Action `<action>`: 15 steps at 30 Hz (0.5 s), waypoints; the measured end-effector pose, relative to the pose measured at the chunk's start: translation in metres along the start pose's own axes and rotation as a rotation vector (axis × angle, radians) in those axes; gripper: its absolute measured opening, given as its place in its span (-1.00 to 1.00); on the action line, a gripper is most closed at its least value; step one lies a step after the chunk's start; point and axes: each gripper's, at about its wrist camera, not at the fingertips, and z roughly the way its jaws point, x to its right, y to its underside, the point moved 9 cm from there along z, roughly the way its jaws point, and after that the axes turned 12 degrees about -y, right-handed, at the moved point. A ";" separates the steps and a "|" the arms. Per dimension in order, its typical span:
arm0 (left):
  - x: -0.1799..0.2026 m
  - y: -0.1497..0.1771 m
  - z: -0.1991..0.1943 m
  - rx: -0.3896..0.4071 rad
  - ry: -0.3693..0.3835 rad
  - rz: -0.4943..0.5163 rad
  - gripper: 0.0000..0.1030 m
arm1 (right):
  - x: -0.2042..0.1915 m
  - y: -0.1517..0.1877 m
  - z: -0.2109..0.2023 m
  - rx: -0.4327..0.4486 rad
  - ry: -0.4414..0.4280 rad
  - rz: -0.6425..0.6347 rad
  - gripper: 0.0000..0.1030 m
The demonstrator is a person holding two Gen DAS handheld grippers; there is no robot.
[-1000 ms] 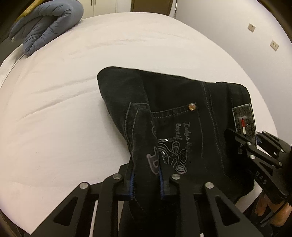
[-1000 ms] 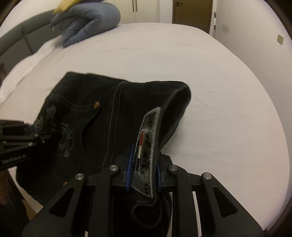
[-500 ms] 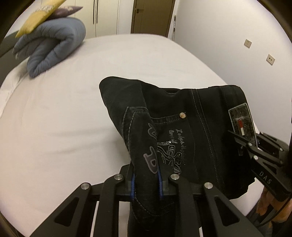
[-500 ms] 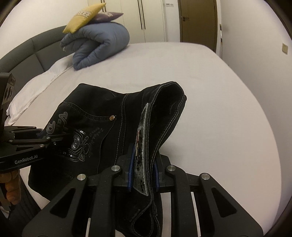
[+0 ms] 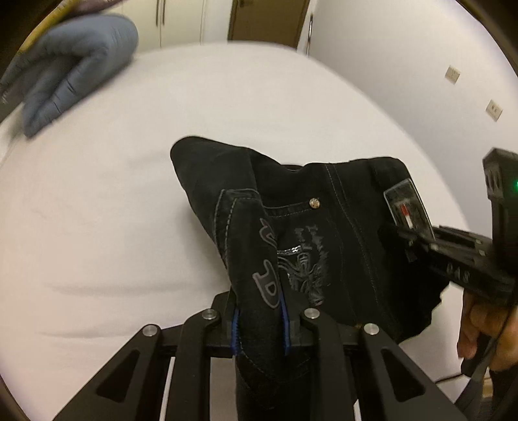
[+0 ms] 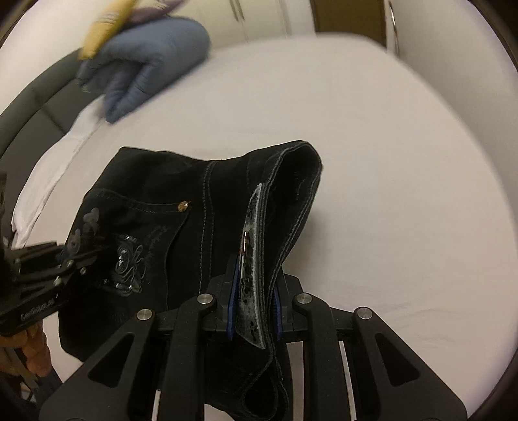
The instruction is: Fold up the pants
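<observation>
Black denim pants [image 5: 340, 233] hang by the waistband over the white bed [image 5: 97, 226], stretched between both grippers. My left gripper [image 5: 259, 324] pinches the waist corner by the embroidered back pocket; its jaws are opening slightly, with the denim still pressed between the blue pads. My right gripper [image 6: 254, 311] clamps the other waist corner at the grey patch with the red tag [image 6: 251, 246]; its jaws are also easing open around the cloth. Each gripper shows in the other's view: the right gripper [image 5: 453, 252] at the right edge, the left gripper [image 6: 42, 268] at the left edge.
A rolled blue duvet [image 6: 145, 55] with a yellow pillow [image 6: 103, 26] lies at the head of the bed, beside the dark headboard [image 6: 29, 110]. A hand [image 5: 485, 324] grips the right gripper's handle. White walls stand close on the right, and wardrobe doors lie beyond the bed.
Both grippers have travelled across the bed with the pants still held between them. The background is now motion-blurred. The grip points on the waistband are the same.
</observation>
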 end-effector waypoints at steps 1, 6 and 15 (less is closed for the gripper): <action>0.000 0.005 0.008 -0.008 -0.007 -0.004 -0.51 | 0.016 0.008 0.007 0.002 -0.017 0.046 -0.43; -0.016 0.017 0.025 0.008 -0.009 -0.078 0.03 | 0.050 0.024 -0.003 0.147 -0.201 0.180 0.02; -0.047 0.015 -0.014 0.098 0.024 -0.142 0.58 | 0.085 0.070 -0.081 0.209 -0.057 0.301 0.14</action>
